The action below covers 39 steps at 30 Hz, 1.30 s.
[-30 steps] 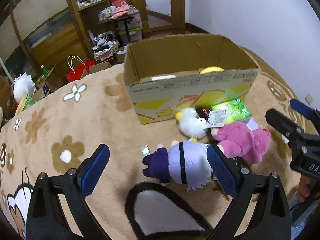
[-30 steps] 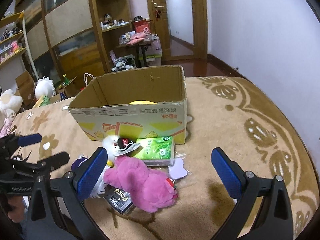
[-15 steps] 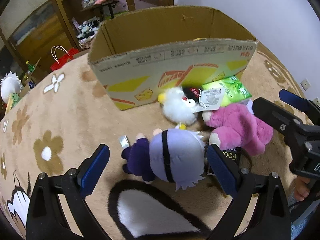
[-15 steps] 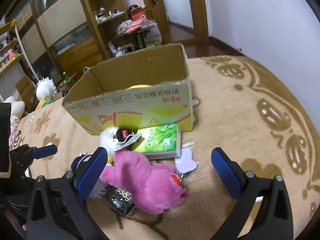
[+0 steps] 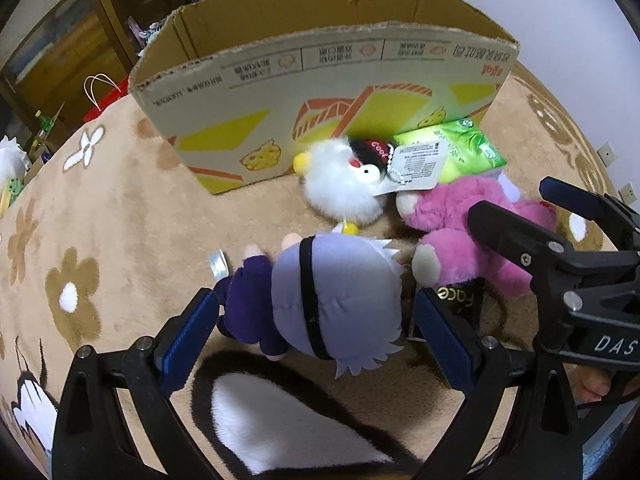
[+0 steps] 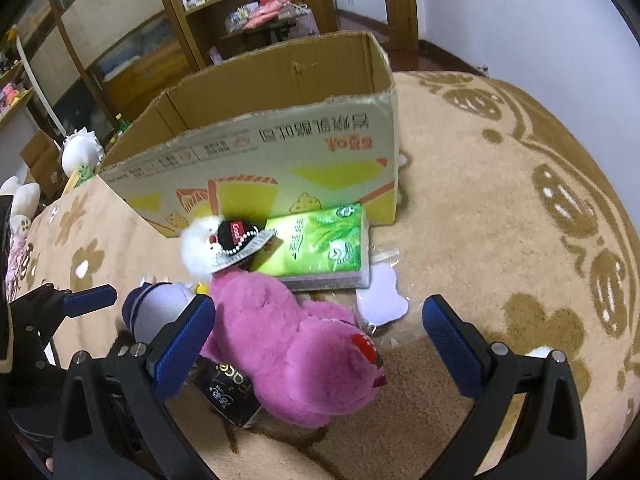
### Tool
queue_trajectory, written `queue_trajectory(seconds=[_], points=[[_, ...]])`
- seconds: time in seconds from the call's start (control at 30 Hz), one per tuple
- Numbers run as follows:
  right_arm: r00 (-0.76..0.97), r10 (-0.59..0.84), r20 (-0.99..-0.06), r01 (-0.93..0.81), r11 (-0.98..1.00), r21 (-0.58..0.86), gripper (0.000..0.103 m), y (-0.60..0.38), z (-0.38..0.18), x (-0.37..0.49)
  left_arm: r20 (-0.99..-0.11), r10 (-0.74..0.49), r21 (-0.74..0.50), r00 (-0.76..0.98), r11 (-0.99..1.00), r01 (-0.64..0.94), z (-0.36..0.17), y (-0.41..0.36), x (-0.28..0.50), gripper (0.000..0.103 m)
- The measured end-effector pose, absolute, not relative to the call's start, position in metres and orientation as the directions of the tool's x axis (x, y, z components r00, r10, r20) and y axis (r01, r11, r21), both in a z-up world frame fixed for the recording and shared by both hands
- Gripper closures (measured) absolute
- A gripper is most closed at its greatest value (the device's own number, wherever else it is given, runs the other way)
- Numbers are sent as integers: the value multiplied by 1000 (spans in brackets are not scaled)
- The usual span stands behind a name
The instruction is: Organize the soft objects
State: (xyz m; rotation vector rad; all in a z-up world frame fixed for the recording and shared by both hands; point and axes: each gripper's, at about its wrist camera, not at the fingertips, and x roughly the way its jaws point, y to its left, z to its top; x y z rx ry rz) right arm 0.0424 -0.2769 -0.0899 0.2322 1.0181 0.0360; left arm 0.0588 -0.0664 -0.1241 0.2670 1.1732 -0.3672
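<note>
Left hand-held gripper [image 5: 316,344] wide open, straddling purple doll [image 5: 320,300] to grab; right hand-held gripper [image 6: 316,344] wide open, empty, over pink plush [image 6: 296,344].

The left wrist view looks from low and near over the carpet, forward to the front wall of the cardboard box [image 5: 320,92], with the lilac doll [image 5: 332,296] very close. The right wrist view looks from a little higher, at the box corner. Both views share the box, the pink plush [image 6: 296,344] and the white bird plush [image 5: 344,192].
</note>
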Motion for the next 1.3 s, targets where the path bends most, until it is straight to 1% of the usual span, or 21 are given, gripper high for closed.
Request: queue_trajectory(seconds=[0.27,0.4,0.63,1.13,1.3], points=[[486,167,-858,85,968,237,0,-275,-102,46,-944,-111,27,312,913,407,-137,-69,62,6],[461,203,-864,96,956,275,0,-275,-110,47,-948,-90,42,305,915,402,-143,-71,64,6],[453,212,-866,101,953,286,0,-274,-112,48,-953,-99,19,287,925,381,-147,-66,68,6],[425,177,-888,90,967,236,0,-259,-116,56,-954,-91,27,287,924,382,-153,-64,72,6],[414,193,-890,77,967,245,0,-257,-118,58,-953,-84,34,292,926,377,-155,-64,71,6]])
